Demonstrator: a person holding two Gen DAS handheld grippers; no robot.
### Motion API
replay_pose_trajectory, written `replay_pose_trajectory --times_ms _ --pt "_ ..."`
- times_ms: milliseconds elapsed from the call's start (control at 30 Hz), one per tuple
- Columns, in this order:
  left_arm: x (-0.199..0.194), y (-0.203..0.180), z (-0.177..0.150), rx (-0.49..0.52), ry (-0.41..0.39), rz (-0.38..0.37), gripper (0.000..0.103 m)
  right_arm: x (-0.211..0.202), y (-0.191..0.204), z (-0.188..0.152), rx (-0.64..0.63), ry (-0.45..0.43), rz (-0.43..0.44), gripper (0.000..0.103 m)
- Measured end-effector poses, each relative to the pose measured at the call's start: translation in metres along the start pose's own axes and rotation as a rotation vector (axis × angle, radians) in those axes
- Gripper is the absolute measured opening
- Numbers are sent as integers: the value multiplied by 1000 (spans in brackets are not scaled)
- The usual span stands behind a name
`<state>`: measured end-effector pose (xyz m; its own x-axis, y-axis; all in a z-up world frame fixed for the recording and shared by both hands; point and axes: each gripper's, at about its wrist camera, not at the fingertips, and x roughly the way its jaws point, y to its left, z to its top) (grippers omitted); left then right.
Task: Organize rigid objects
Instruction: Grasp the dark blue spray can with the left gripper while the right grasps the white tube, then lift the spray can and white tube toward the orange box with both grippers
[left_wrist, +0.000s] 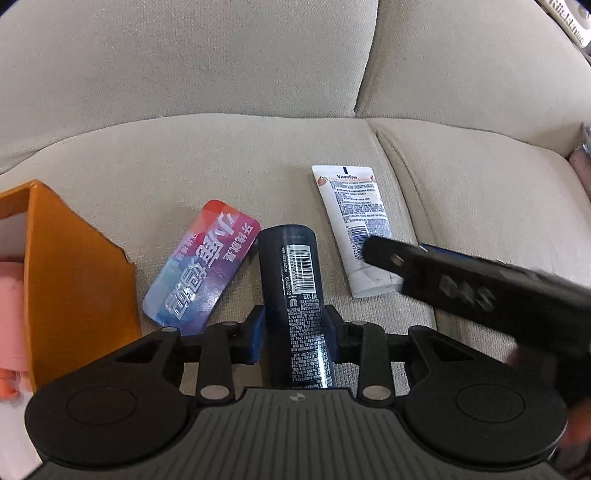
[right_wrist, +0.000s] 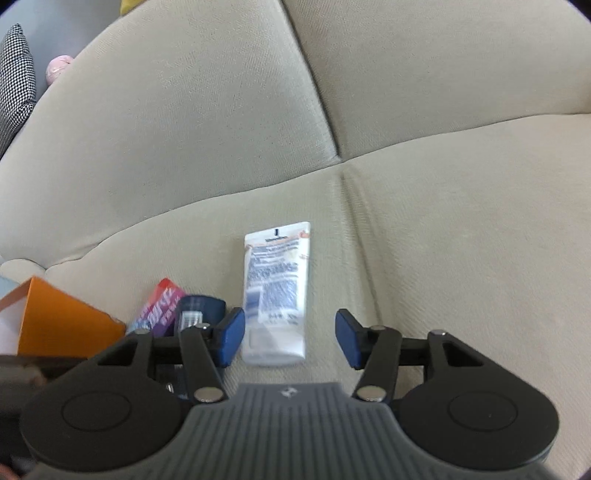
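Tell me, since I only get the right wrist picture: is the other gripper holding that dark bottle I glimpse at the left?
Observer: Yes. In the left wrist view the left gripper has its blue pads against both sides of the dark bottle, which lies on the sofa.
Operator: Anything in the orange box?
Observer: Something pink sits inside the orange box; I cannot tell what.
Operator: My white tube is blurry. What is it?
Observer: The white tube reads Vaseline, and a finger of the right gripper crosses its cap end.
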<state>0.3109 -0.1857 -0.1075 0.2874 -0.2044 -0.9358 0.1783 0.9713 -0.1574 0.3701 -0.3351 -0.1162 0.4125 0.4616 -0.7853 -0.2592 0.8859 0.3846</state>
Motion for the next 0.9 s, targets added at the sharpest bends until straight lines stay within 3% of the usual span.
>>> replay_pose_trajectory --times_ms 133,233,367,767,900 --pt "7 8 1 -35 24 -45 42 25 -2 8 46 67 22 55" --pt "17 9 -1 -62 47 -74 43 30 0 9 29 59 21 53" --pt "15 6 -5 -57 31 -54 42 29 4 9 3 55 -3 42" --pt "-21 12 -47 -35 -63 -152 41 -30 -5 -35 17 49 -45 38" --pt "-63 12 -62 -18 -116 -200 41 -62 6 -55 28 23 -31 38"
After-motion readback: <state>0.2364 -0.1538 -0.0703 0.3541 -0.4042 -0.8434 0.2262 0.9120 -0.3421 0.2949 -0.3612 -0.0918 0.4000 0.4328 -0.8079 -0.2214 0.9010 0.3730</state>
